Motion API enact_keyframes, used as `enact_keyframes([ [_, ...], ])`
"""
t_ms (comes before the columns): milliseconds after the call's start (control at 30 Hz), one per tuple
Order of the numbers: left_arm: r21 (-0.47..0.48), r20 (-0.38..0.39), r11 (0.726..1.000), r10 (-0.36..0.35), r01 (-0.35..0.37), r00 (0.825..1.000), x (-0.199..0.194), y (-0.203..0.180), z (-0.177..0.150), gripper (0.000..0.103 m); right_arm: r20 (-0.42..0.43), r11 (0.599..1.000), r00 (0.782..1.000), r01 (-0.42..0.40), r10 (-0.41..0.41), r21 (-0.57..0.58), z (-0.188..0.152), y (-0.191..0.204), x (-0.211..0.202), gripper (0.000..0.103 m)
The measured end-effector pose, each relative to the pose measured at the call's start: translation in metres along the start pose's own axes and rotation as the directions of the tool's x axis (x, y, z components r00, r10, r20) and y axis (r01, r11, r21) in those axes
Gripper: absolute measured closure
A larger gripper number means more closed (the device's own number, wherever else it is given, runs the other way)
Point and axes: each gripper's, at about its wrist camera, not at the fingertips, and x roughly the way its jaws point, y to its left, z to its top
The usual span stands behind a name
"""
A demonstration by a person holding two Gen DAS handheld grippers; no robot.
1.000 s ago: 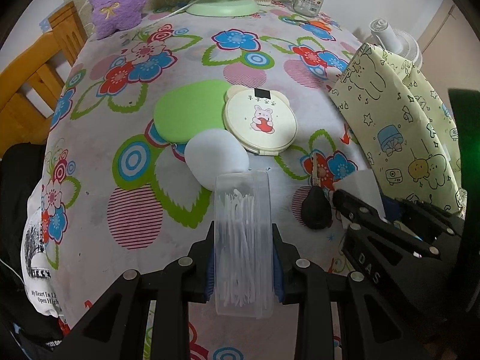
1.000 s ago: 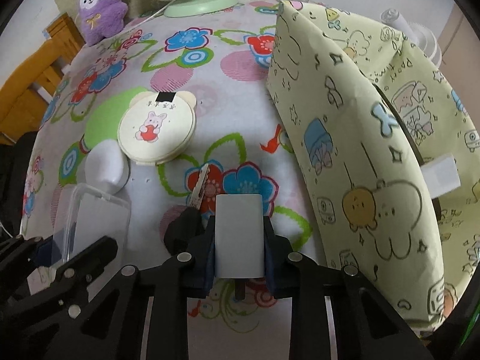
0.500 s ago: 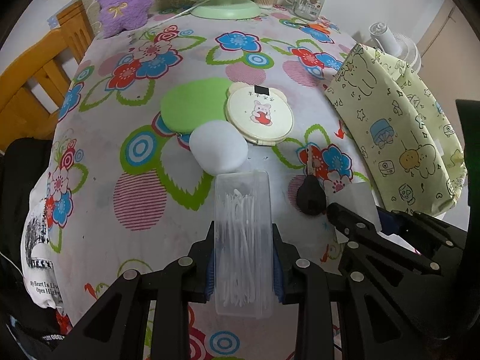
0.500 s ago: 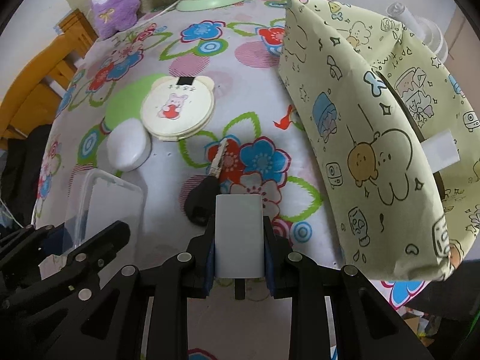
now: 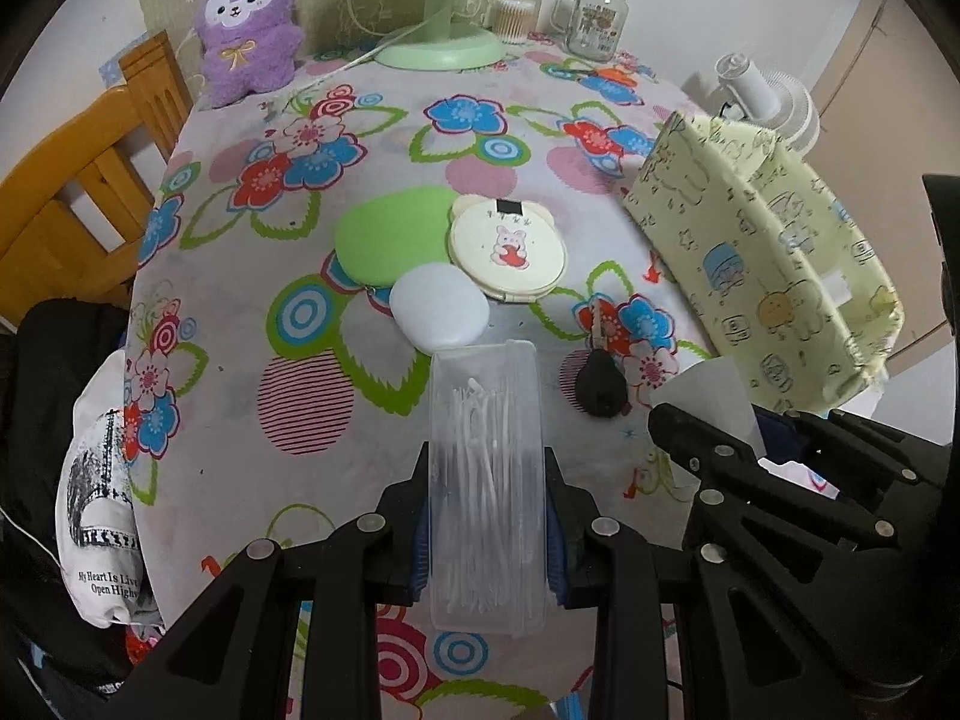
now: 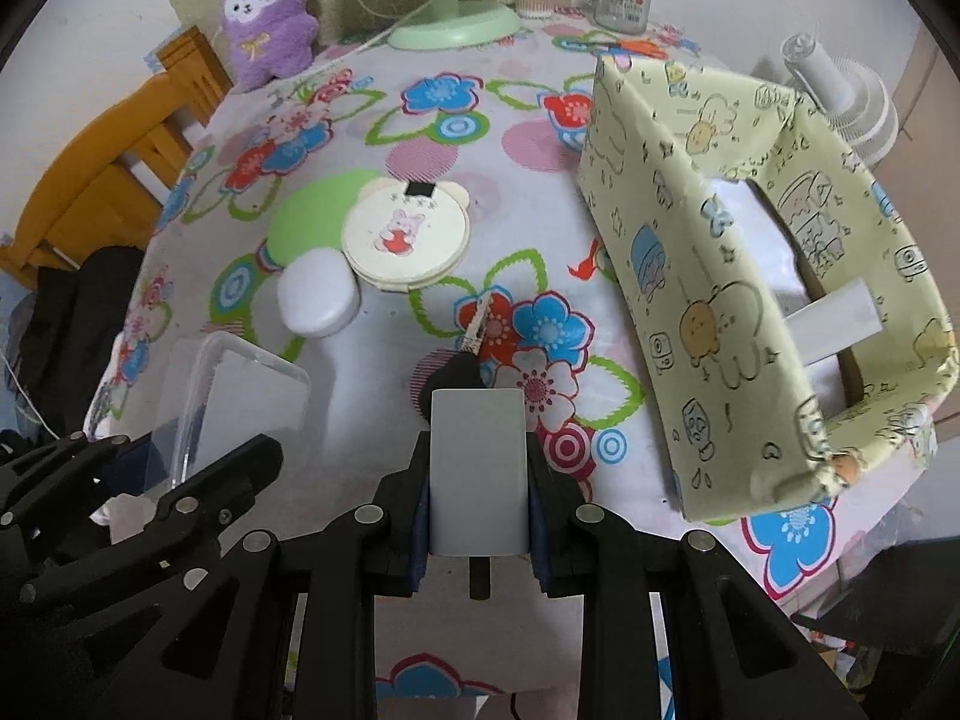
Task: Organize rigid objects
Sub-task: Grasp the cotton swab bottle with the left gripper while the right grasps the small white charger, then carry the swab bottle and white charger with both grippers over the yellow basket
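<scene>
Your left gripper holds the clear box of floss picks tight above the floral table. Your right gripper clamps the grey card, near the black key and left of the yellow fabric bin.

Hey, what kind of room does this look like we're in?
Probably a home dining or living room: a flowered tablecloth, a purple plush toy, a green desk fan and a wooden chair.

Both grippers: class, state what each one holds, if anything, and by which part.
Left gripper clamps the clear plastic box across its long sides, near its near end. Right gripper clamps the white card by its side edges.
</scene>
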Motion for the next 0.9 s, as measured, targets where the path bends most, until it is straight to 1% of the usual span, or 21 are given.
enact_keyframes([
  [267, 0.016, 0.038, 1.000, 0.015, -0.016, 0.999, -0.022, 0.004, 0.001, 0.074, 0.035, 1.000, 0.999, -0.003, 0.004, -0.018, 0.001, 0.012, -0.025, 0.074],
  [533, 0.001, 0.039, 1.000, 0.021, -0.021, 0.999, -0.040, 0.015, 0.003, 0.074, 0.054, 0.999, 0.999, -0.003, 0.005, -0.044, 0.002, 0.029, -0.045, 0.074],
  [633, 0.009, 0.059, 0.999, 0.033, -0.033, 0.998, -0.051, 0.016, 0.006, 0.074, 0.067, 0.999, 0.998, -0.011, 0.015, -0.046, 0.006, 0.033, -0.054, 0.074],
  [800, 0.004, 0.082, 0.999, 0.035, -0.036, 0.996, -0.065, 0.018, 0.013, 0.074, 0.096, 0.998, 0.995, -0.004, 0.011, -0.069, 0.015, 0.039, -0.070, 0.074],
  [900, 0.003, 0.091, 0.999, 0.035, -0.036, 0.995, -0.071, 0.016, 0.017, 0.074, 0.106, 0.998, 0.994, -0.005, 0.012, -0.064, 0.019, 0.038, -0.076, 0.074],
])
